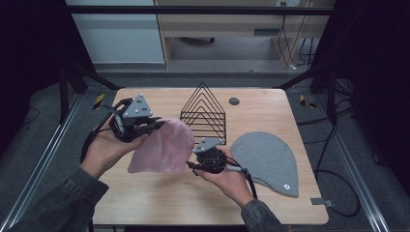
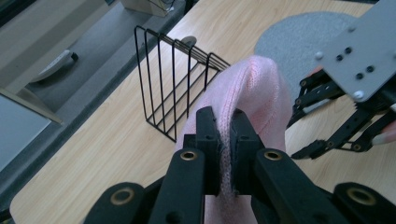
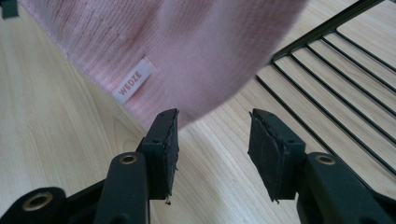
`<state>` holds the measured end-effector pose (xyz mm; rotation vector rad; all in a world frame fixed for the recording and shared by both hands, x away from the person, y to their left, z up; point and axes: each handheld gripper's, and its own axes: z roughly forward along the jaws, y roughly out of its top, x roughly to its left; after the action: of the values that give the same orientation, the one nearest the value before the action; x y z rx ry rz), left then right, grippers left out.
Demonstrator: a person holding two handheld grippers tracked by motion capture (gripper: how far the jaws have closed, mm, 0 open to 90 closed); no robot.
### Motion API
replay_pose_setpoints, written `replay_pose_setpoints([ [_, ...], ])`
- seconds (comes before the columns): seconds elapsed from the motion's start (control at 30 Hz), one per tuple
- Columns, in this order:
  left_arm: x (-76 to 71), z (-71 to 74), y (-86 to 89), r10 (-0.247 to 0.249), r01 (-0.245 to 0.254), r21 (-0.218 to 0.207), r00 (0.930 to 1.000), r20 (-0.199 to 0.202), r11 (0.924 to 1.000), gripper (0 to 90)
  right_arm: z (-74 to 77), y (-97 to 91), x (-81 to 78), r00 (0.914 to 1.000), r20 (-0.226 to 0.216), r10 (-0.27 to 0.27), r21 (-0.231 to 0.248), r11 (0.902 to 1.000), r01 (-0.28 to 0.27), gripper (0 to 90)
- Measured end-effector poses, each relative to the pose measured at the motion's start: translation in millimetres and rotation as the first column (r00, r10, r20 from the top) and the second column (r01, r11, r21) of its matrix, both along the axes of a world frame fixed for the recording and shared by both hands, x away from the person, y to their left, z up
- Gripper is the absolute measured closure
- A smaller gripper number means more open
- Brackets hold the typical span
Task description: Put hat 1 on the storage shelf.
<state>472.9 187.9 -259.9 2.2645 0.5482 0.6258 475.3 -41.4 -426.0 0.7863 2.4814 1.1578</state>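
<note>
Pink knit beanie (image 1: 163,147), white WEDZE label, pinched by left tool (image 2: 225,140), right tool (image 3: 212,140) agape, empty.

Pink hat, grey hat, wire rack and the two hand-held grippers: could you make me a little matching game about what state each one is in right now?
Things:
1. pink hat
2. grey hat
3. wire rack
4. right hand-held gripper

States:
A. lying flat on the table, untouched
B. jaws apart, nothing between them
C. pinched at its edge by the left hand-held gripper
D. standing upright near the table's far edge

Pairs: 1-C, 2-A, 3-D, 4-B
</note>
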Motion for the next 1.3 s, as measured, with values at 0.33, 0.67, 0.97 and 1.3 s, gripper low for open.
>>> replay_pose_setpoints([
  [0.33,3.8,12.4,-6.4,-0.008,0.008,-0.052,1.0000,0.002,0.9986,84.2,12.1,-4.2,5.3,0.9980,-0.029,0.057,0.117,0.9917,-0.053,81.2],
  [0.67,20.3,33.6,-7.6,0.004,-0.003,-0.132,1.0000,0.008,0.9912,83.9,55.9,-32.5,9.1,0.9980,0.028,0.056,0.092,0.9941,-0.059,83.0],
  [0.97,46.1,54.0,-10.2,0.010,-0.007,-0.215,0.9999,0.014,0.9766,83.7,94.7,-51.5,28.6,0.9974,0.062,0.037,0.044,0.9982,-0.040,83.3],
  [1.3,70.1,66.1,-24.4,0.045,-0.037,-0.285,0.9988,0.020,0.9577,83.6,127.4,-67.1,50.6,0.9924,0.121,-0.023,0.013,0.9997,0.022,83.5],
])
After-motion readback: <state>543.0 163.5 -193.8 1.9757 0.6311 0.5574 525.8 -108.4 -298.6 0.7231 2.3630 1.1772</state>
